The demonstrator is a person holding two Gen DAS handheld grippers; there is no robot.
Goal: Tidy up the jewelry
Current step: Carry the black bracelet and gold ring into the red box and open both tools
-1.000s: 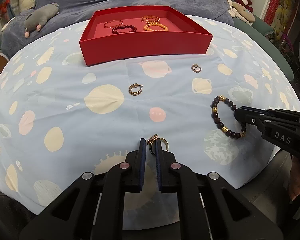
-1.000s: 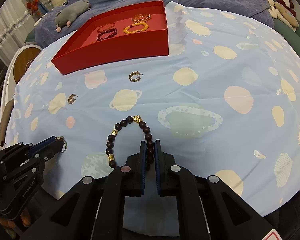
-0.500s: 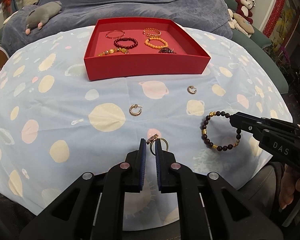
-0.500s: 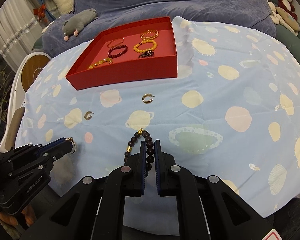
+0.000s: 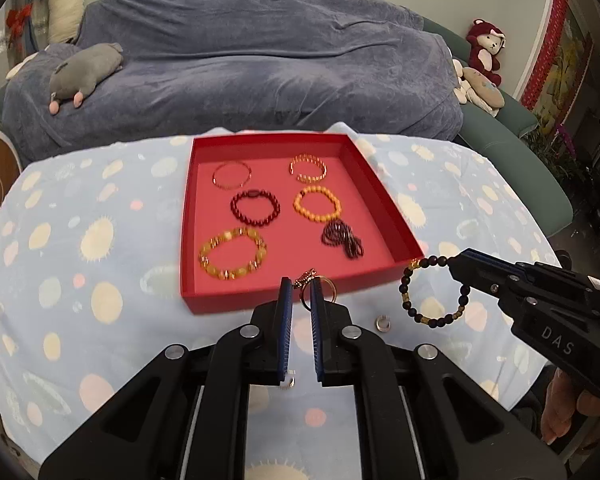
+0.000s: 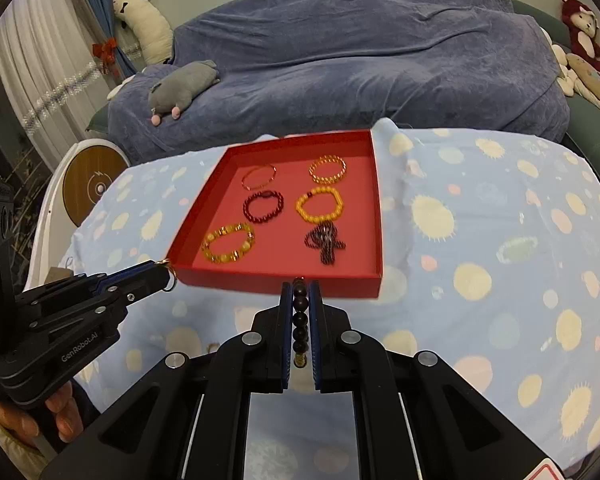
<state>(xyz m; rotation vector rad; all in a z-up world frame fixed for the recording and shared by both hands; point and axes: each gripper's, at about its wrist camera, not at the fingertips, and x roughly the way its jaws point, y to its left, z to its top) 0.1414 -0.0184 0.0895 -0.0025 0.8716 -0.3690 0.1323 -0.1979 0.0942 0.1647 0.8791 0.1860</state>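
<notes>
A red tray (image 5: 228, 300) (image 6: 260, 282) sits on the spotted blue cloth and holds several bracelets, among them a yellow bead one (image 5: 232, 254) and a dark red one (image 6: 263, 207). My left gripper (image 5: 300, 286) (image 6: 166, 272) hovers before the tray's near wall, shut on a gold ring with a small charm (image 5: 320, 284). To its right, off the tray's near right corner, my right gripper (image 6: 300, 290) (image 5: 456, 264) is shut on a dark bead bracelet with gold spacers (image 5: 432, 294) (image 6: 300, 314), which hangs in the air.
A small hoop earring (image 5: 382, 323) lies on the cloth just short of the tray. Behind the table stands a sofa under a blue-grey cover (image 5: 260, 60) with a grey plush toy (image 5: 84, 74). A round white and wood device (image 6: 88, 184) stands at the left.
Both grippers have risen and moved toward the red tray. The ring and the bead bracelet have come up off the cloth with them.
</notes>
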